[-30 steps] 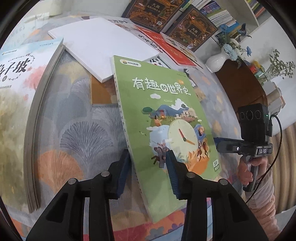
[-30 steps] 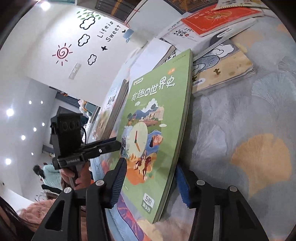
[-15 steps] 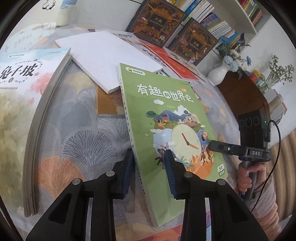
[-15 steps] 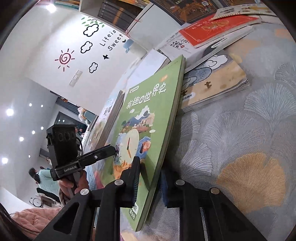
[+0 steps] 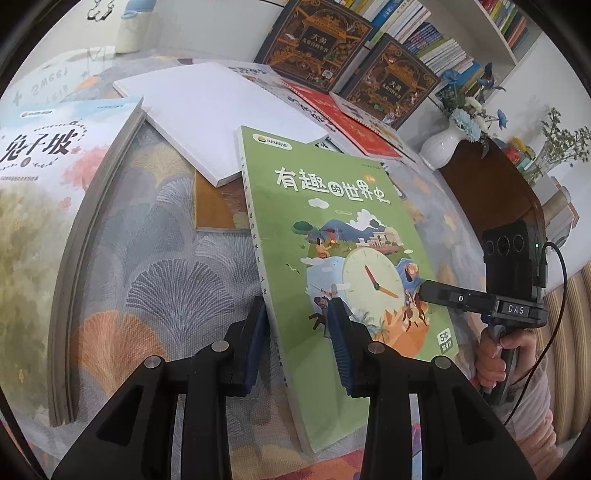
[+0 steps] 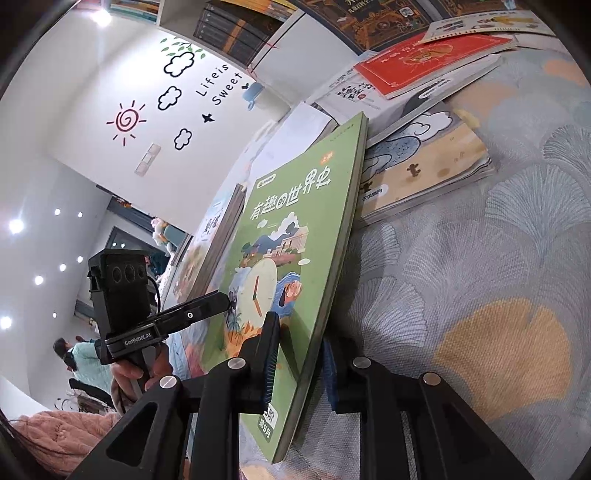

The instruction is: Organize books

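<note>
A green picture book (image 5: pixel 332 221) with a clock on its cover is lifted at a tilt above the patterned tablecloth (image 5: pixel 166 277). My left gripper (image 5: pixel 299 321) is shut on its spine edge near the lower corner. My right gripper (image 6: pixel 301 343) is shut on the opposite long edge of the green book (image 6: pixel 295 221), one pad on the cover and one behind it. In the left wrist view the right gripper (image 5: pixel 428 290) reaches in from the right, a hand on its handle. In the right wrist view the left gripper (image 6: pixel 221 301) touches the cover from the left.
A white book (image 5: pixel 221 110) lies over a thin brown one (image 5: pixel 218 210) behind the green book. A pale large book (image 5: pixel 44 155) lies left, a red book (image 5: pixel 343 122) further back. Two dark ornate books (image 5: pixel 317 44) lean on a bookshelf (image 5: pixel 424 29). A vase (image 5: pixel 443 147) stands right. A beige book (image 6: pixel 424 166) lies close by.
The right gripper's jaws, wide around the book's edge a second ago, have closed onto it. The left gripper has kept its hold. The book has tipped up slightly.
</note>
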